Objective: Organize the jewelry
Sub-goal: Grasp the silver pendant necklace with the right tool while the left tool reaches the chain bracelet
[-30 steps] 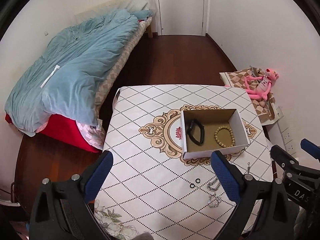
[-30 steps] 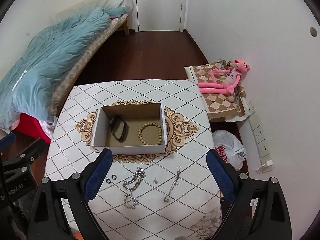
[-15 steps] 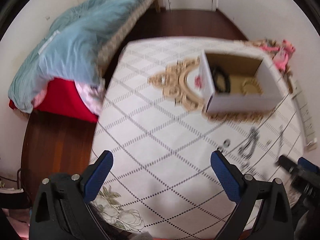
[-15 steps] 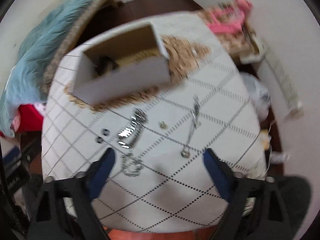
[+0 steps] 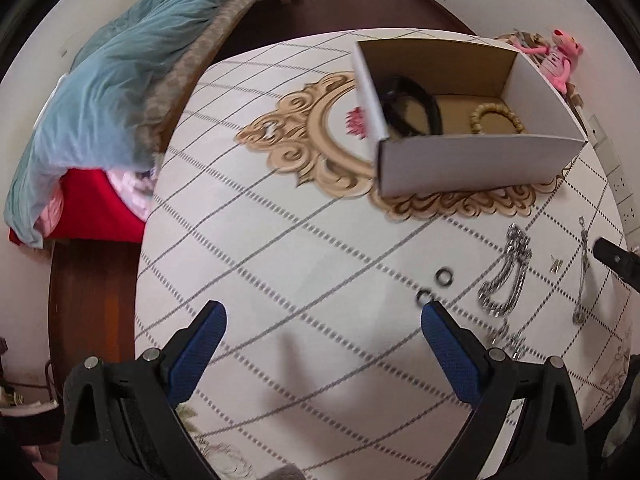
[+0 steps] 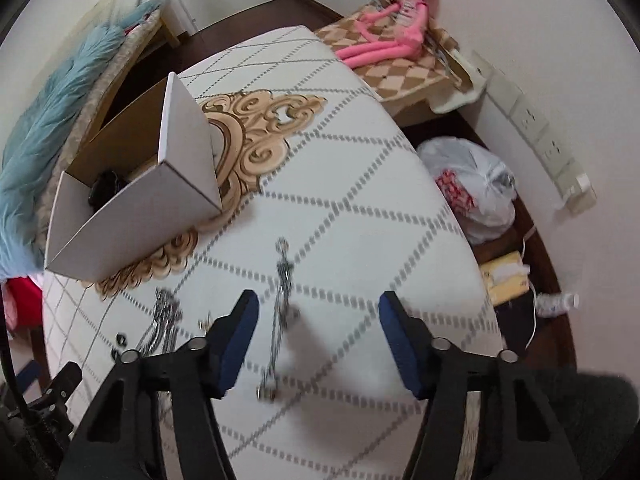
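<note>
both pairs of blue fingers are released and hold nothing: the left gripper (image 5: 323, 334) spread wide, the right gripper's (image 6: 319, 330) jaws just closing above a long silver chain (image 6: 280, 316) lying loose. beside it lie a chunky chain bracelet (image 5: 506, 280) and two small rings (image 5: 434, 286); behind, an open white box (image 5: 476, 162) keeps a black band (image 5: 416, 106) and bead bracelet (image 5: 496, 116). all rests on a diamond-patterned tablecloth (image 5: 260, 260), bed (image 5: 120, 80) at left, pink plush toy (image 6: 396, 24) by the wall

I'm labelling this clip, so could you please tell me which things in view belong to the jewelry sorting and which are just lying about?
Belong to the job:
- cardboard box
- black bracelet and bead bracelet in it
- thin chain
- chunky silver chain
- two small rings

Just lying about:
- pink plush toy
- white plastic bag
- blue duvet
</note>
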Motion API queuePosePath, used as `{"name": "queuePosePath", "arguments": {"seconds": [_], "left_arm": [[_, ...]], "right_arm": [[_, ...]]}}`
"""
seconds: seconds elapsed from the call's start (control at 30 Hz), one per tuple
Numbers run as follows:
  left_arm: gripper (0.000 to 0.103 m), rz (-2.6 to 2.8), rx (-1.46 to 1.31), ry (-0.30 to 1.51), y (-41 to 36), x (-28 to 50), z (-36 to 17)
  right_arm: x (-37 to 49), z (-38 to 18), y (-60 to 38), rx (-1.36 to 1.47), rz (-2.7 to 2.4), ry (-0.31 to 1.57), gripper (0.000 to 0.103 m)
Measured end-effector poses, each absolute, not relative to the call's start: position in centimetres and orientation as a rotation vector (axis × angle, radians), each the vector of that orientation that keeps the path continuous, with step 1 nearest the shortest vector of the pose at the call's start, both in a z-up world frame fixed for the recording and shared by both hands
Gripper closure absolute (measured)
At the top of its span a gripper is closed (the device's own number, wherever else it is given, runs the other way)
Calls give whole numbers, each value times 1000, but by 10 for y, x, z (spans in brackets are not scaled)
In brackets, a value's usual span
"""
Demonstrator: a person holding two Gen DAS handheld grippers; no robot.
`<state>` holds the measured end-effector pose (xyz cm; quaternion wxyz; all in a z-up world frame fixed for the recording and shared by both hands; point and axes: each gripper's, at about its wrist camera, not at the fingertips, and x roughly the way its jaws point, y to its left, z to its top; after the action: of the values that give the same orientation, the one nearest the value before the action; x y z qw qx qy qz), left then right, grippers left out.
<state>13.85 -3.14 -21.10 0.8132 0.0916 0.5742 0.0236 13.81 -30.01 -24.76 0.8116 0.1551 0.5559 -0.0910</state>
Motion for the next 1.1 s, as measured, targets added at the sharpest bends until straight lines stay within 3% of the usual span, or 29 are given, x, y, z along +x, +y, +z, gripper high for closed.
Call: {"name": "queuePosePath", "arguments": {"seconds": [0.07,0.17,0.2,0.23,0.27,0.6,0.93,1.1], "left_arm": [[3,44,214,1224,-40,146,-212],[3,36,227,1225,-47,152,-215],[3,33,232,1224,-49,154,-215],[3,31,238,1223,-51,155,-215],[3,27,244,1225,-53,155,-216],[3,-5,242,1263,-55,154,-229],[4,-190,122,1311,-72,156,-238],[19,-260,184,1306,-96,153,-244]], "right_arm": [[149,-251,-297,289,-186,1186,49],[162,-256,-289,213,-172,1183,68],[164,-256,-285,183,-157,1178,76],[165,-257,-281,144,-160,1175,92],[165,-257,-279,137,-145,1169,97],[135,-229,-313,413,-72,1077,98],[107,-207,-309,418,-29,1047,98],[104,-212,-311,426,-46,1054,98]]}}
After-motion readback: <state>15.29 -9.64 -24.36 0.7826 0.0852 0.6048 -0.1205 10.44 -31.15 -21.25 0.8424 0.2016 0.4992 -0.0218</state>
